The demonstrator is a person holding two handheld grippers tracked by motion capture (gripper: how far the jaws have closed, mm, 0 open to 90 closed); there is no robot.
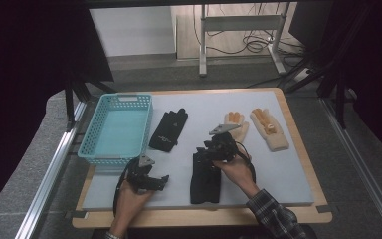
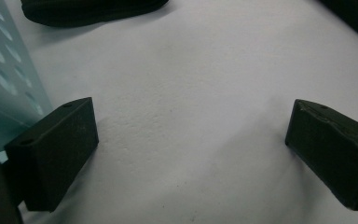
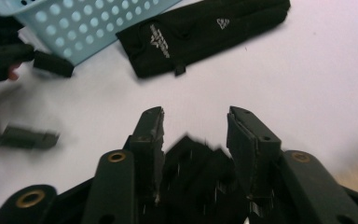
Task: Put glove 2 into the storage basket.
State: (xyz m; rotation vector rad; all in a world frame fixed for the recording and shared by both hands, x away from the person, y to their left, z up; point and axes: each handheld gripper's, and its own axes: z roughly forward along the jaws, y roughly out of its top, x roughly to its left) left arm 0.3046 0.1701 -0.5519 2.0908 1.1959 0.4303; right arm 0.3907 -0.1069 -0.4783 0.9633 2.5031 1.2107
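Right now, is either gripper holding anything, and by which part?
The left gripper is open over bare mat, holding nothing. The right gripper straddles the fingertip end of the black glove; its jaws stand apart, not yet closed.

Bare mat [image 1: 278, 164] lies open right of the near black glove [image 1: 205, 177]. The basket [image 1: 115, 130] blocks the left side; tan gloves [image 1: 270, 129] crowd the far right.

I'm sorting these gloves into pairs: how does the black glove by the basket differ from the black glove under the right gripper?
The black glove by the basket lies untouched with white printing showing on it; the black glove under the right gripper shows no printing, and the right gripper has its open jaws at that glove's fingertips. The first lies slanted beside the turquoise basket; the second lies straight, nearer the person. Both are black and lie flat on the table.
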